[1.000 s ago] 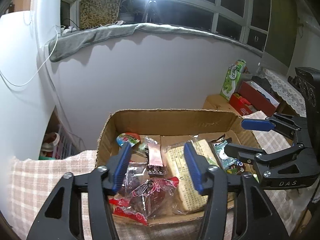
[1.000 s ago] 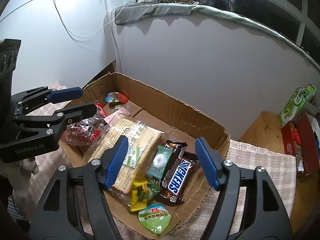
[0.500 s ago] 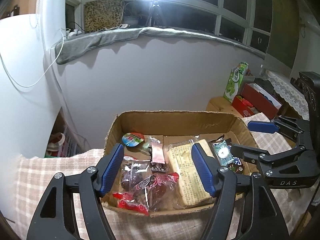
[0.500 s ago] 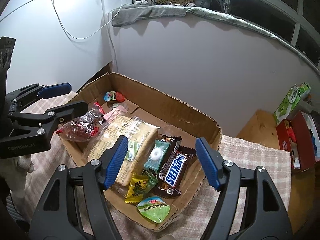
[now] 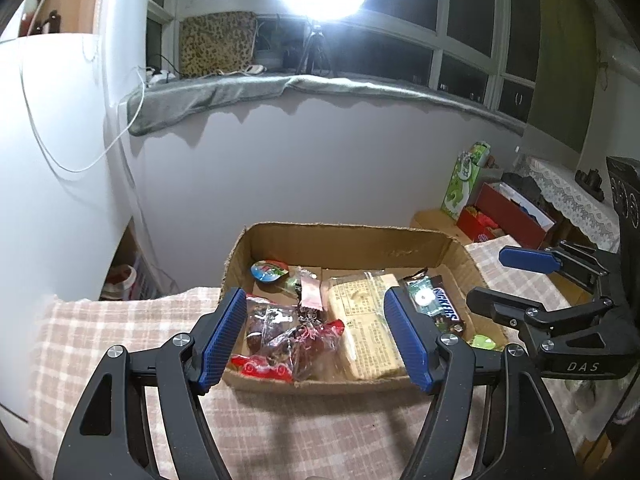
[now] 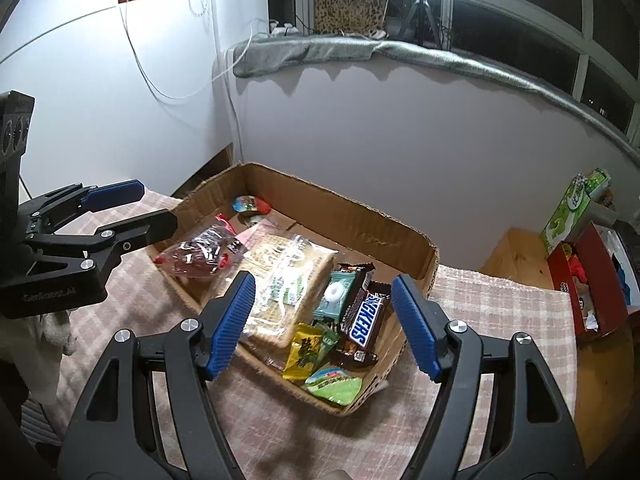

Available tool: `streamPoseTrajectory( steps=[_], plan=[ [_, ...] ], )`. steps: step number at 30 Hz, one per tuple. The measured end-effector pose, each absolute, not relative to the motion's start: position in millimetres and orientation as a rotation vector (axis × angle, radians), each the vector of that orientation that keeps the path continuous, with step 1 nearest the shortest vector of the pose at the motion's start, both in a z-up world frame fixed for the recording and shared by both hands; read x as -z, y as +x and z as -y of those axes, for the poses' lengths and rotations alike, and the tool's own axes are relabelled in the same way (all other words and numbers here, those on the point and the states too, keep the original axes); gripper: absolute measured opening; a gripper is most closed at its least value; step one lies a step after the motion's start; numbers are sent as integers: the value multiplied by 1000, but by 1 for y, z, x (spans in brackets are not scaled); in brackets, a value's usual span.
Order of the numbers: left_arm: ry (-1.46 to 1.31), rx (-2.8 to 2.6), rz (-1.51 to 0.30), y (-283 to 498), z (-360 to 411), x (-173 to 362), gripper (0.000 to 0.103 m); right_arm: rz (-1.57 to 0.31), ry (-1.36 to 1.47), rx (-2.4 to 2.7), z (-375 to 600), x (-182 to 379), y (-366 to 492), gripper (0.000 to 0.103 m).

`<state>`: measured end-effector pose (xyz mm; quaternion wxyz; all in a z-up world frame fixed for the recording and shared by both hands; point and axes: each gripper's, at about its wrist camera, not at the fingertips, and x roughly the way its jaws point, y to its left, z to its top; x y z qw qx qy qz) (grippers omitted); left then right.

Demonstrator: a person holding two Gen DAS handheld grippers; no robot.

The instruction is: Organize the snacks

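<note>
A shallow cardboard box [image 5: 348,242] [image 6: 356,224] on a checked tablecloth holds snacks: a cracker pack [image 5: 368,320] [image 6: 288,280], a clear bag of red sweets [image 5: 292,336] [image 6: 200,256], a Snickers bar [image 5: 446,310] [image 6: 364,322], a green mint packet [image 6: 334,294], a yellow packet [image 6: 304,352] and jelly cups [image 5: 269,271] [image 6: 334,386]. My left gripper [image 5: 316,334] is open and empty, above the box's near edge. My right gripper [image 6: 324,324] is open and empty, above the box's right end. Each shows in the other's view: the right one [image 5: 492,280], the left one [image 6: 154,208].
The checked tablecloth [image 5: 120,344] [image 6: 500,312] covers the table. A red box [image 5: 508,216] [image 6: 588,280] and a green carton [image 5: 464,180] [image 6: 572,208] stand on a wooden surface to the right. A grey wall rises close behind the box.
Both grippers have drawn back and up from the box, so it looks smaller and farther. The left gripper's jaws have spread wider. The snacks have not moved.
</note>
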<state>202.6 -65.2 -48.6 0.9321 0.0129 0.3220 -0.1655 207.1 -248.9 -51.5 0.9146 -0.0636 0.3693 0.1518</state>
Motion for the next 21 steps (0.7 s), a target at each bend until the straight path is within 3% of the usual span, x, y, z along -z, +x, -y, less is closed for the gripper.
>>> streamPoseTrajectory(
  steps=[1, 2, 4, 7, 10, 21],
  plan=[
    [27, 336, -652, 199, 65, 47, 71, -753, -129, -313, 249, 50, 204, 80],
    [28, 335, -646, 197, 64, 45, 71, -745, -125, -312, 249, 48, 200, 92],
    [30, 330, -634, 191, 64, 43, 71, -710, -113, -308, 250, 43, 190, 100],
    [16, 327, -621, 181, 61, 40, 71, -677, -96, -307, 251, 35, 177, 101],
    [-1, 321, -605, 169, 59, 40, 79, -652, -94, -299, 249, 31, 164, 101],
    [-16, 266, -606, 137, 51, 50, 79, -634, -33, -278, 255, 34, 128, 103]
  ],
)
